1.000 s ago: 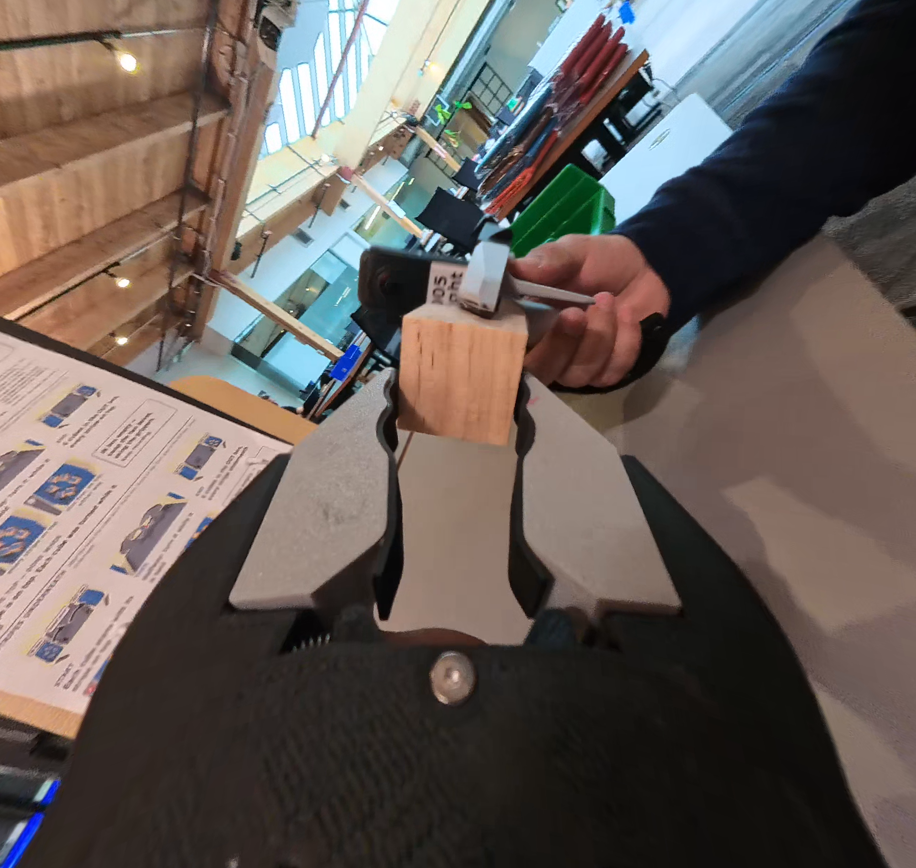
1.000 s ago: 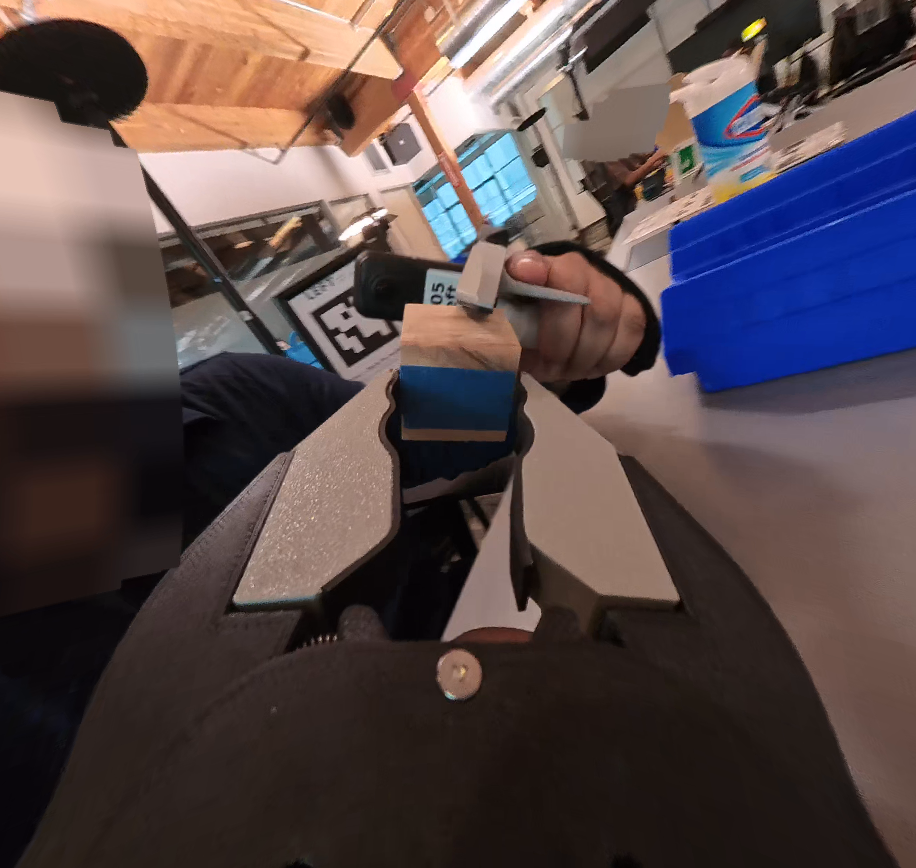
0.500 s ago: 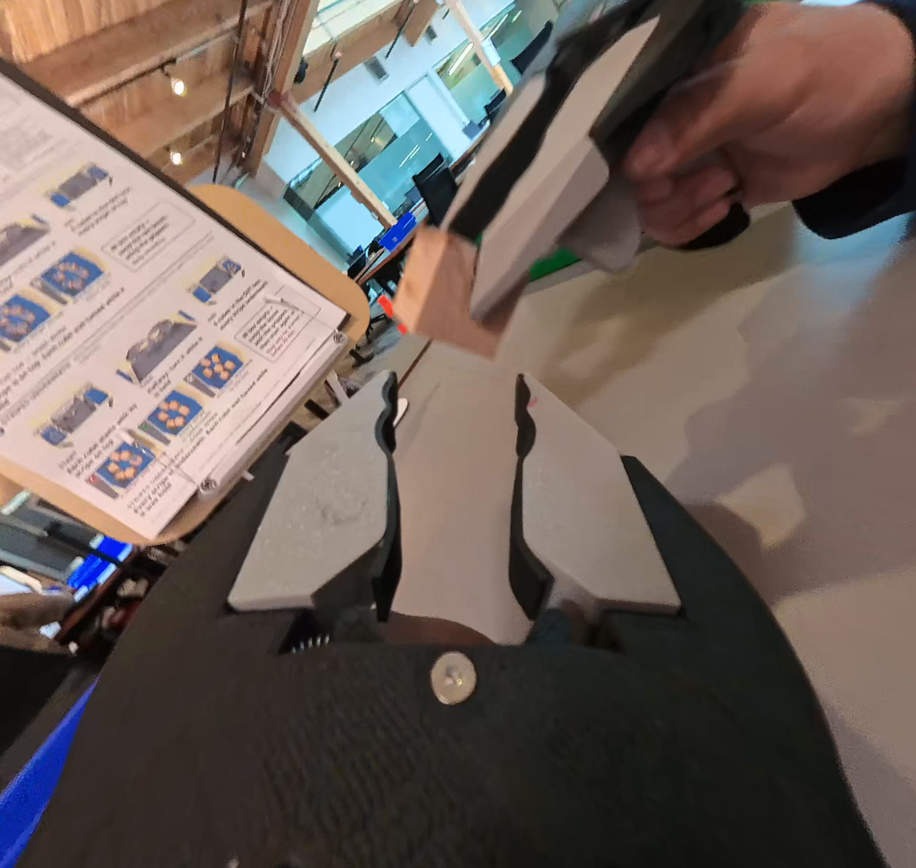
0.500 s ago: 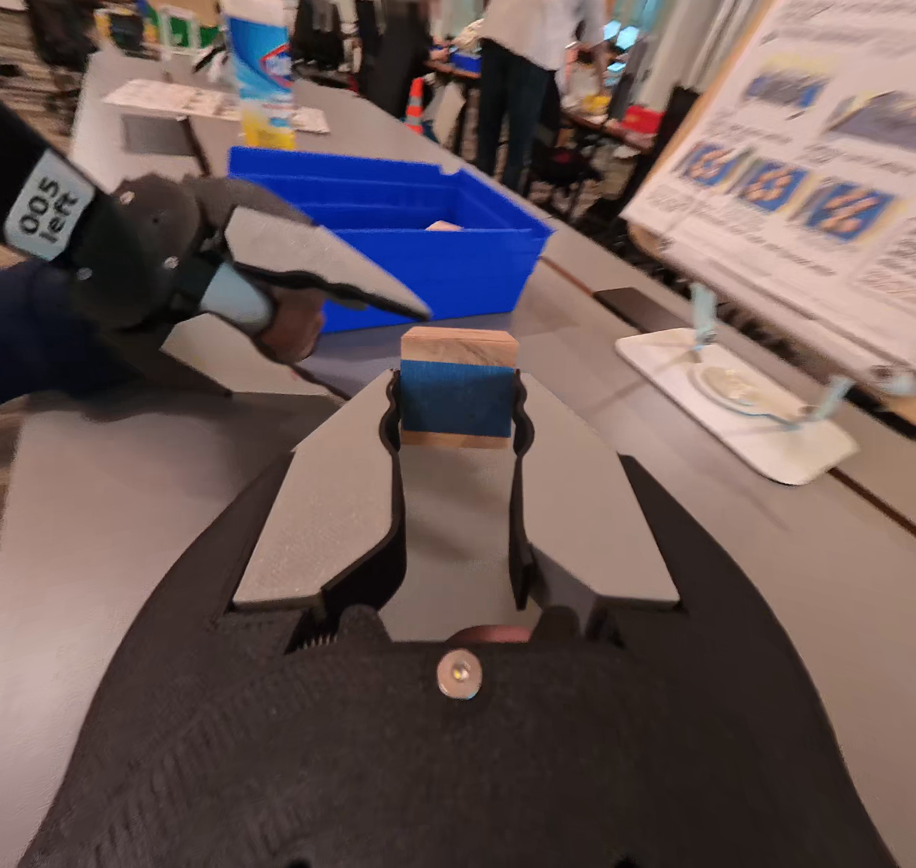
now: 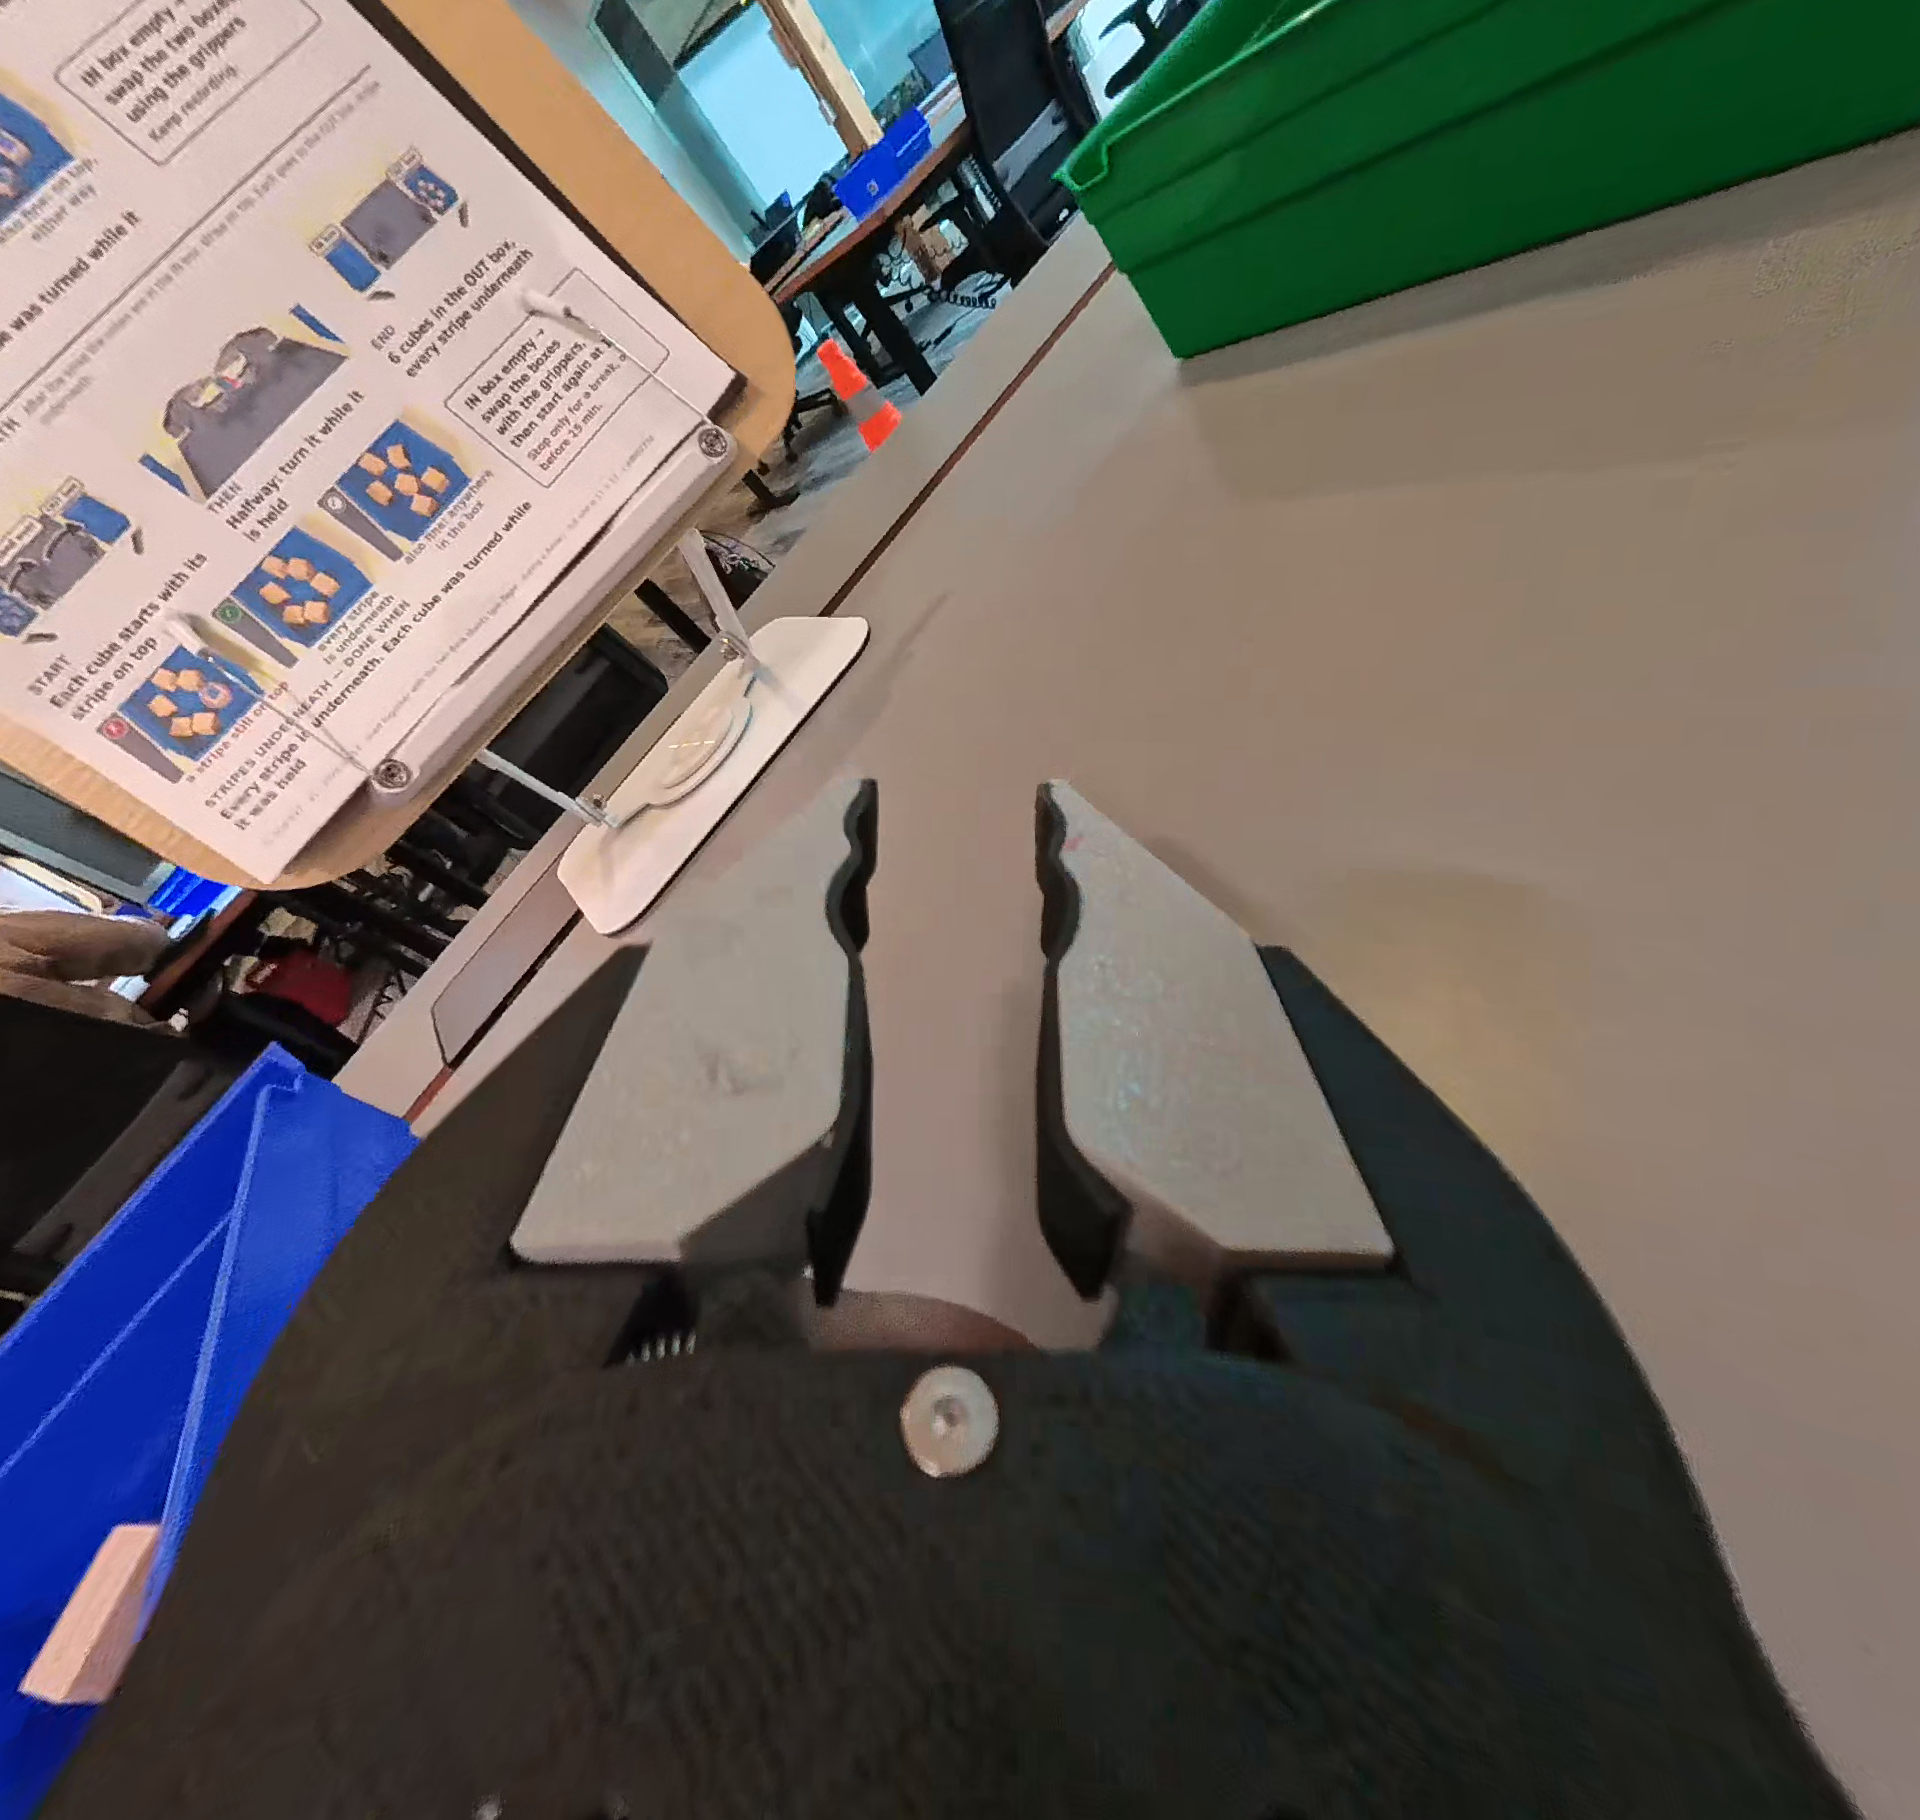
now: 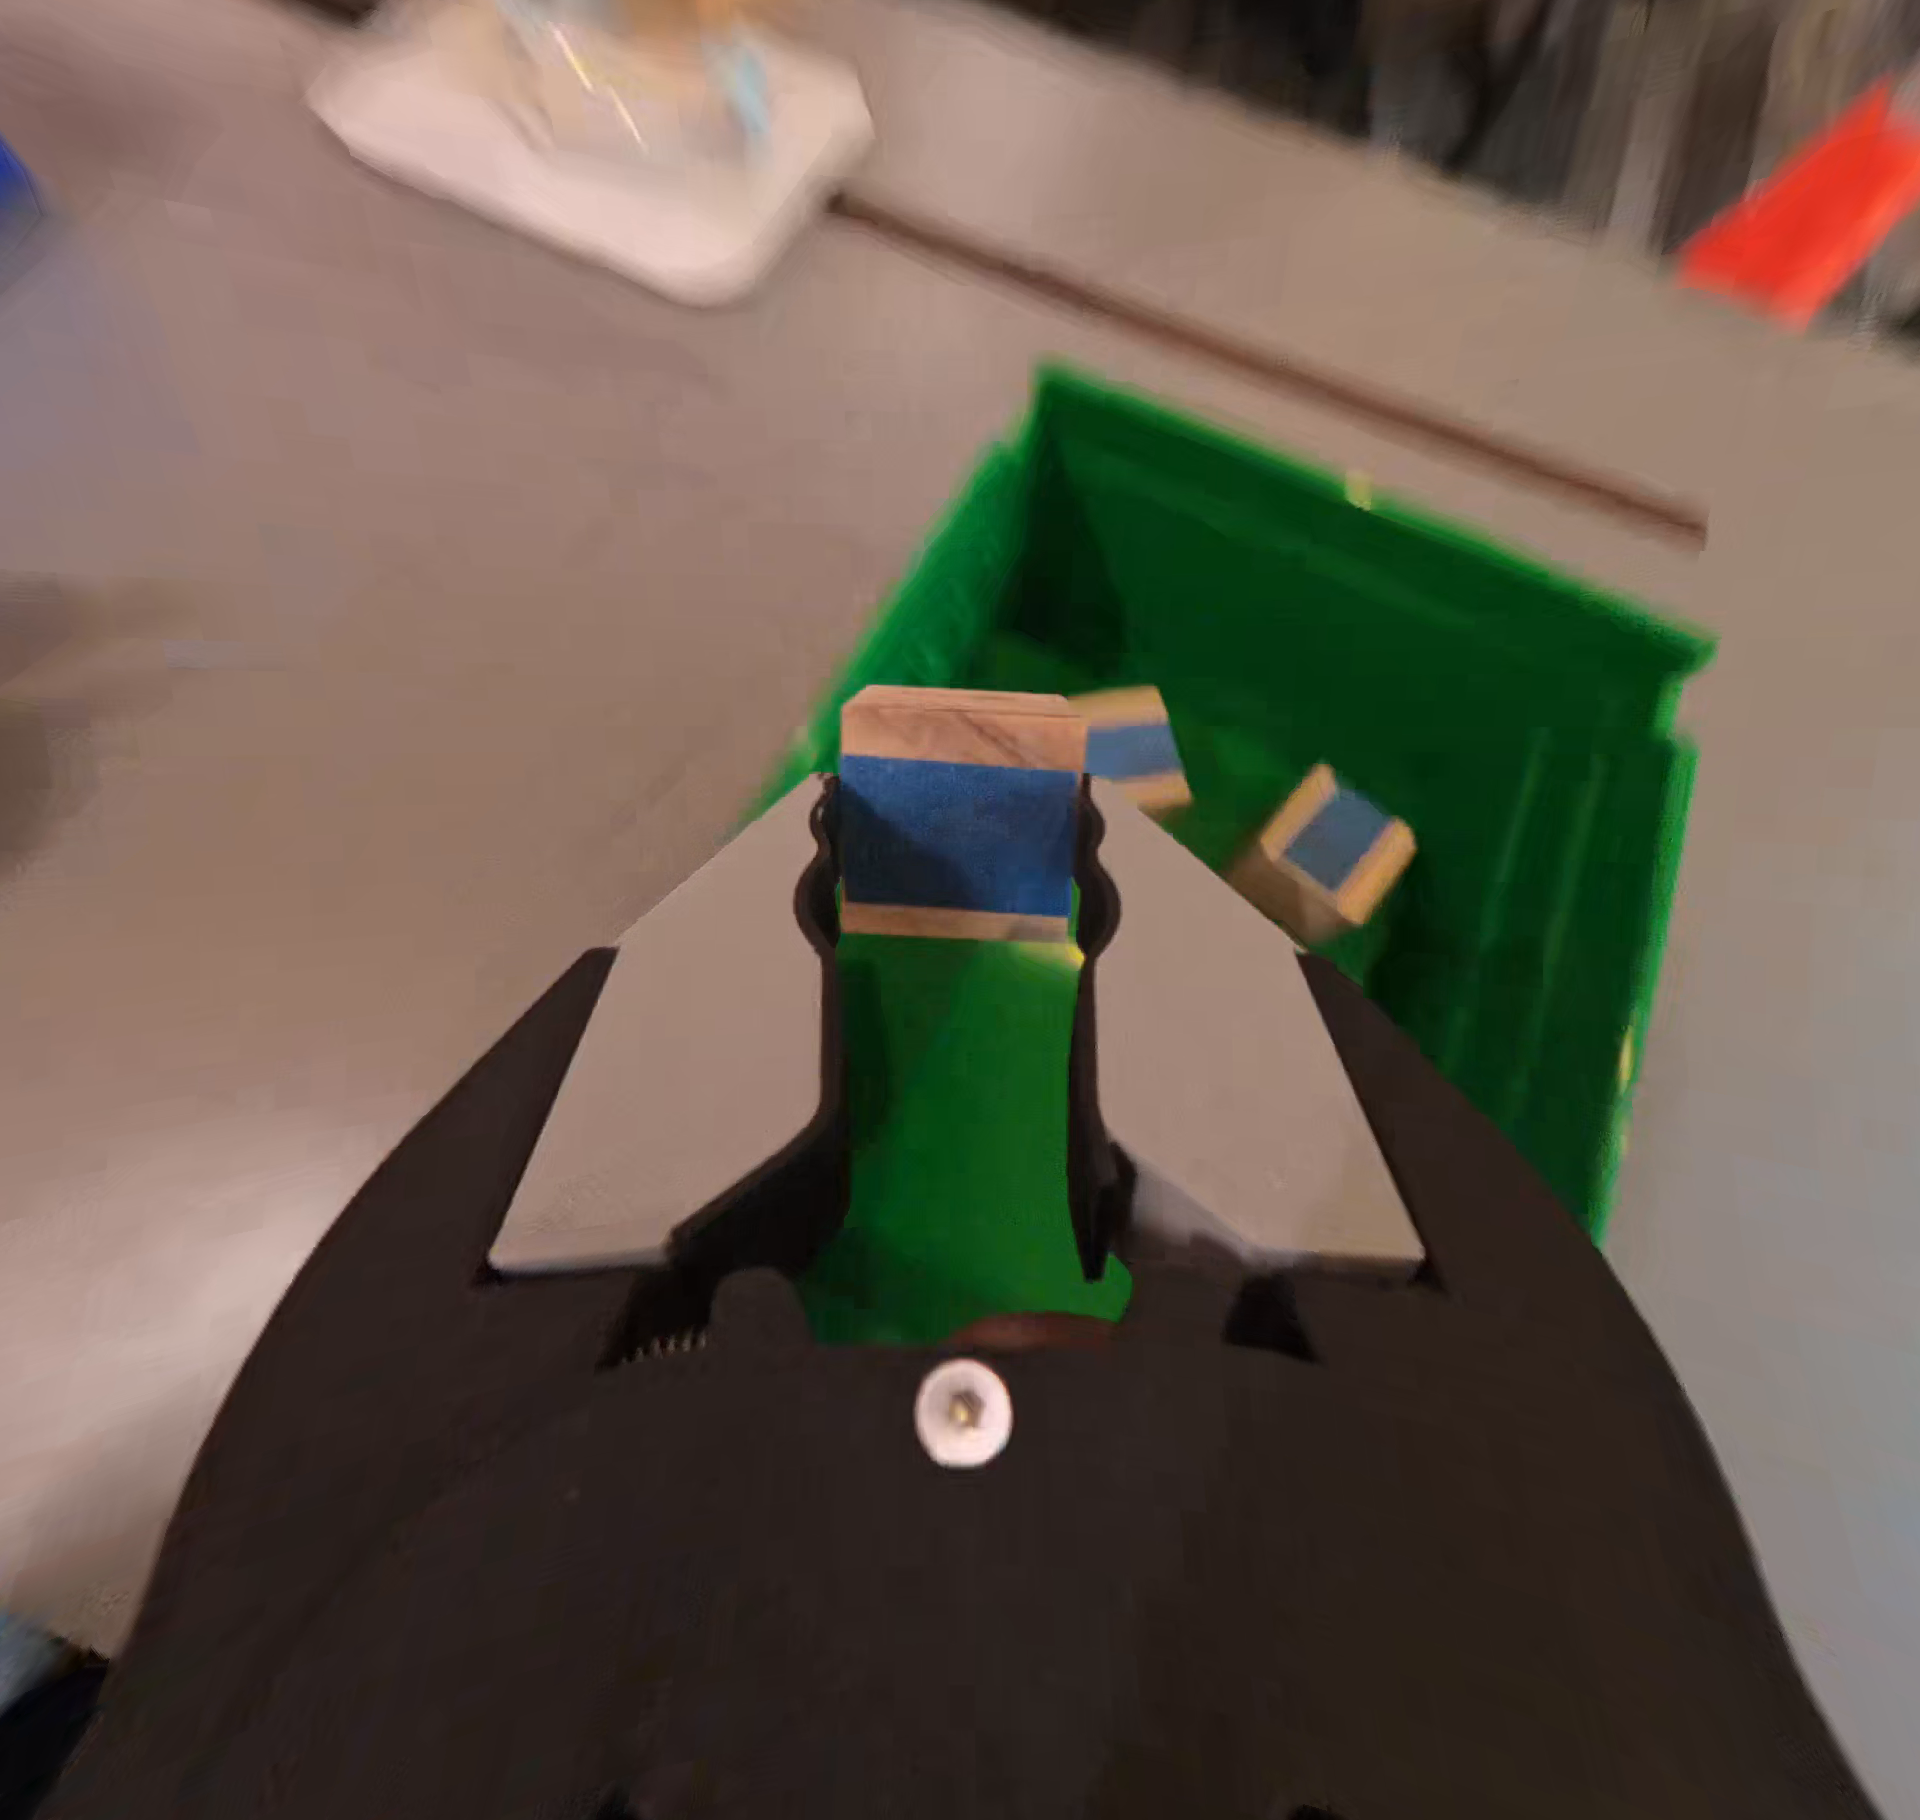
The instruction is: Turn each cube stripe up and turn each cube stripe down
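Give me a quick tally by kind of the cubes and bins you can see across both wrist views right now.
Striped wooden cubes: 4 (held cube, two in the green bin, one in the blue bin, its stripe hidden)
Bins: 2 (green bin, blue bin)
Total: 6

- Left gripper (image 5: 956,835) let go of the cube; jaws now apart w/ nothing between, over bare grey table (image 5: 1455,731).
- Right gripper (image 6: 956,825) alone grips the striped cube (image 6: 956,820), carried from betw. the two grippers to above the green bin (image 6: 1351,627).
- Right gripper & hand gone from left wrist view.
- Left view now shows blue bin (image 5: 156,1303) near left, w/ a cube (image 5: 88,1614) in it.
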